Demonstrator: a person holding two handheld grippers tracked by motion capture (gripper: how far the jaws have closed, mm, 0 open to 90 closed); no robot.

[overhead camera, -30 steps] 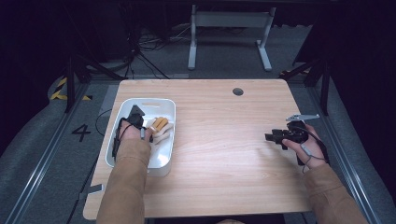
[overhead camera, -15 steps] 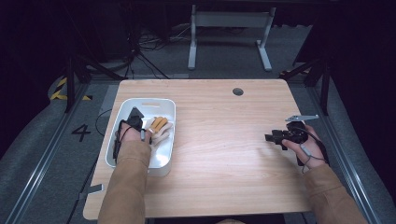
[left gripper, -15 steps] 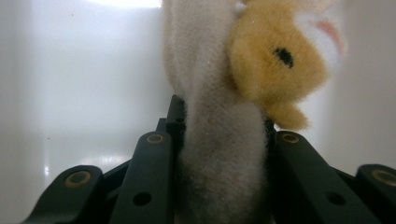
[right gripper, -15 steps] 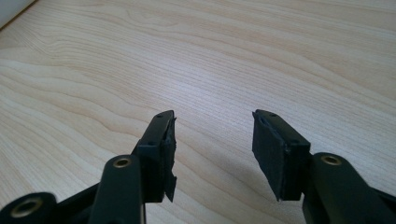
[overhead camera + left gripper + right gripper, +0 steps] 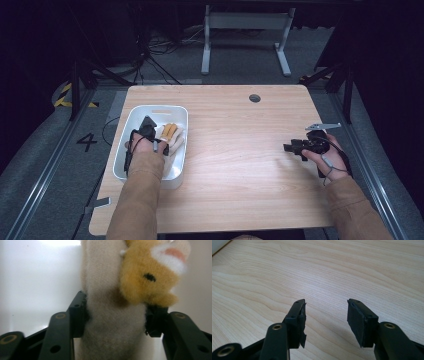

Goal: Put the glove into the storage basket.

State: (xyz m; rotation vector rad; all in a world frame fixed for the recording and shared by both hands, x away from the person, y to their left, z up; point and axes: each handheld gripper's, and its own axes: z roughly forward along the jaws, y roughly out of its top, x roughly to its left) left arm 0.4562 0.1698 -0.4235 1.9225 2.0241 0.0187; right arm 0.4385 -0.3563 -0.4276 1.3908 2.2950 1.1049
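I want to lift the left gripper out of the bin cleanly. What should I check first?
1. Plush toy lies inside the white bin: ok.
2. Left gripper fingers have just been opening, with the toy between them: ok.
3. Toy free of both fingers: cannot tell, fur reaches both.
4. Right gripper open over the table, nothing between its fingers: ok.

One marking is legible: a dark numeral "4" [image 5: 86, 142] on the grey floor [image 5: 45, 190], left of the wooden table [image 5: 240, 150]. No other text, label or brand can be read.
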